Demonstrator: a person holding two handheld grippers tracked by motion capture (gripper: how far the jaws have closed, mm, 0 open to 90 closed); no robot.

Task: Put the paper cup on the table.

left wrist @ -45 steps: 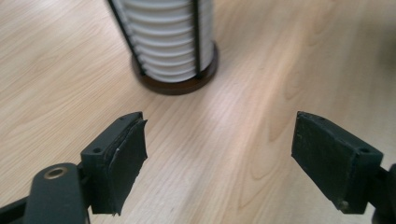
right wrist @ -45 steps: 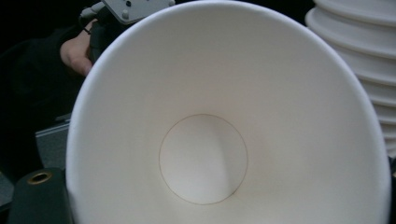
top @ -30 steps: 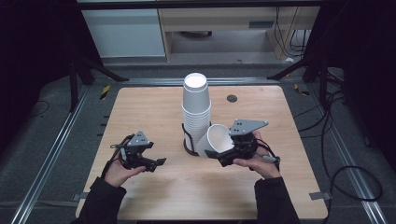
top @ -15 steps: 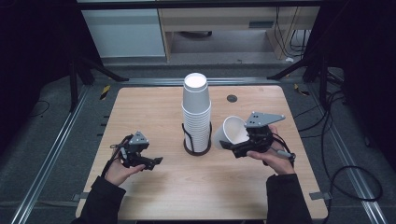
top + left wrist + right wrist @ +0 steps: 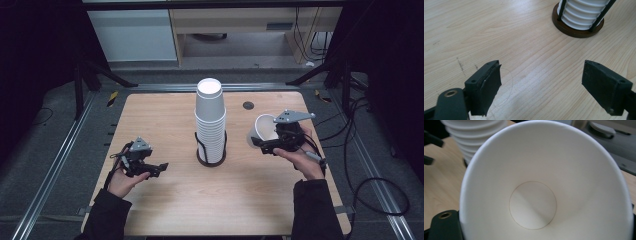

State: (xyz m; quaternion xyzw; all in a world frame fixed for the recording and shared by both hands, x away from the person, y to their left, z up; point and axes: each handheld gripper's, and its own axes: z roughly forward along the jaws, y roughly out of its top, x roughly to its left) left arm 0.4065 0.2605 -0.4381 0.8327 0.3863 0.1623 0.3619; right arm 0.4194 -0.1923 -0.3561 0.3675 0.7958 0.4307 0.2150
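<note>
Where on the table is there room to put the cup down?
The right hand-held gripper holds the paper cup. Bare wood lies under it, between the cup stack and the table edge. The near middle strip between both hands is free too. It is crowded only around the stack's holder.

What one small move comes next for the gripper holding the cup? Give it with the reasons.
Probably turn the right gripper so the paper cup comes mouth down, ready to go over the cup stack. The stacked cups sit upside down in the wire holder, while the held cup lies tilted, apart from the stack to its right. The left gripper is open.
</note>
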